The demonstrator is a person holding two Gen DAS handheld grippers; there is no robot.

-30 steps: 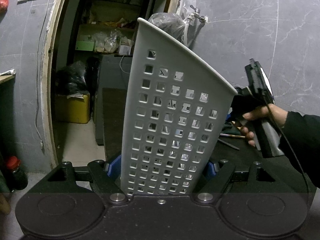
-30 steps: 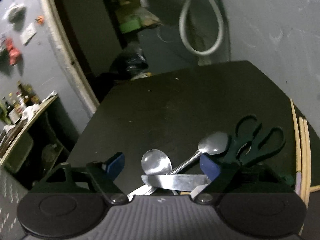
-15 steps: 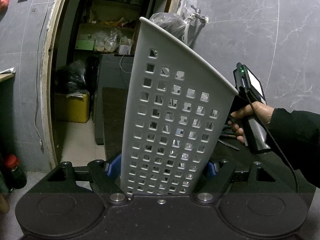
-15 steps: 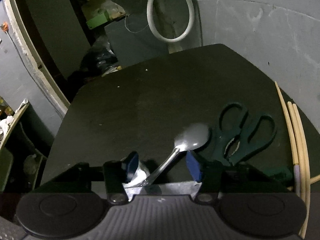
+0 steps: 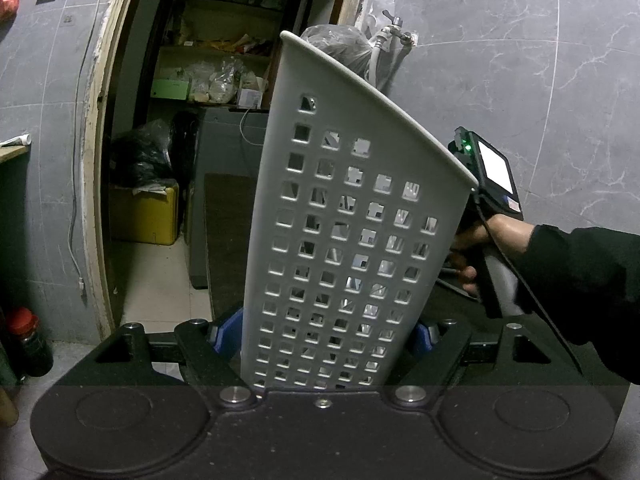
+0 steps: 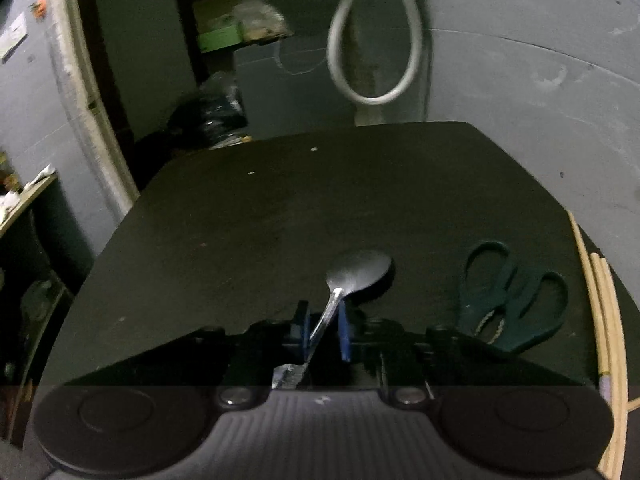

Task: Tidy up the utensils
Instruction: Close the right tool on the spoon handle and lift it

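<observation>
Step in hand: picking one utensil off the black matte tabletop [image 6: 320, 208]. The right gripper [image 6: 325, 330] points down at the table, its blue-padded jaws closing to a narrow gap with the shiny steel spoon's [image 6: 352, 276] thin handle between them; whether the pads press yet, I cannot tell. The smooth oval bowl lies toward 12 o'clock of the jaws.

Dark green-handled scissors [image 6: 516, 300] lie at 3 o'clock of the spoon, pale wooden chopsticks [image 6: 600, 300] beyond them by the table edge.

The left gripper [image 5: 324, 344] is clamped on the base of a white plastic utensil holder [image 5: 340, 240], rigid, square-perforated, held upright with a slight tilt.

Next, by my reckoning: firm the grip, lift, carry to the holder's open rim, drop handle-first. The slick, thin handle may pivot.
</observation>
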